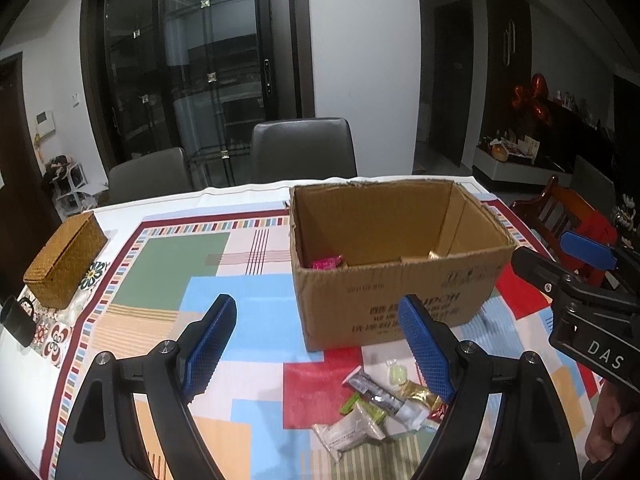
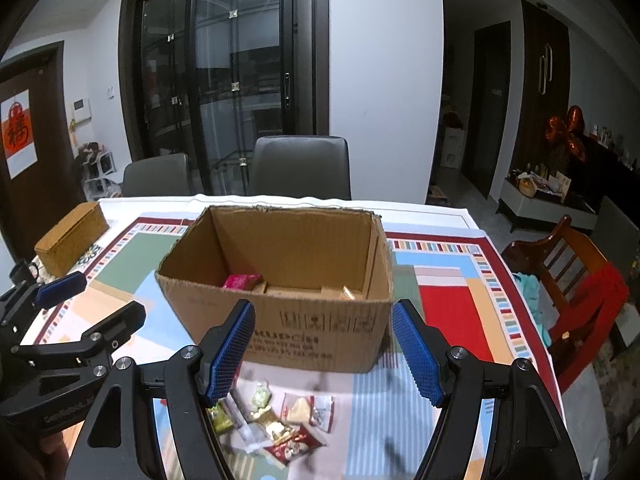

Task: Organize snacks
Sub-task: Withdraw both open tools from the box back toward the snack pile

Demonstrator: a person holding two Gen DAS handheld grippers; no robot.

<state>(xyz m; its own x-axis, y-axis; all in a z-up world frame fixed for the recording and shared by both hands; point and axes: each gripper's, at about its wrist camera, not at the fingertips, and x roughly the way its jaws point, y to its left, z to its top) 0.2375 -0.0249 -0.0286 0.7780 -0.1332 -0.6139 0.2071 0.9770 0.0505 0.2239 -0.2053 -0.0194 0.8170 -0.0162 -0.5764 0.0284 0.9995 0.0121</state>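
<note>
Both sets of blue-padded fingers are sitting nearest the lenses: the left gripper (image 1: 320,348) and the right gripper (image 2: 326,354) are both standing released, nothing between the pads, hanging over the near part of the worktop (image 1: 208,272). Largest task item: the cardboard box (image 2: 280,320), open-topped, is standing mid-worktop on the patterned cloth; judging it light and fairly stiff, likely to slide if nudged. A pink packet (image 2: 241,281) is already lying inside at the left of the box floor. Next, the snack pile (image 2: 276,416) is lying loose on the cloth just in front of the box's near wall, below and between the fingers. Judging these as small, light, crinkly film packets: slippery, easy to crush, partly overlapping, so a pinch across a packet's flat sealed edge looks safest. The white packet (image 1: 352,434) and the red-printed packet (image 2: 294,446) are lying at the pile's near edge, most exposed. Room: the box's near wall is crowding the pile; a woven basket (image 1: 66,262) is sitting well apart at far left. Open cloth is lying left of the pile.
</note>
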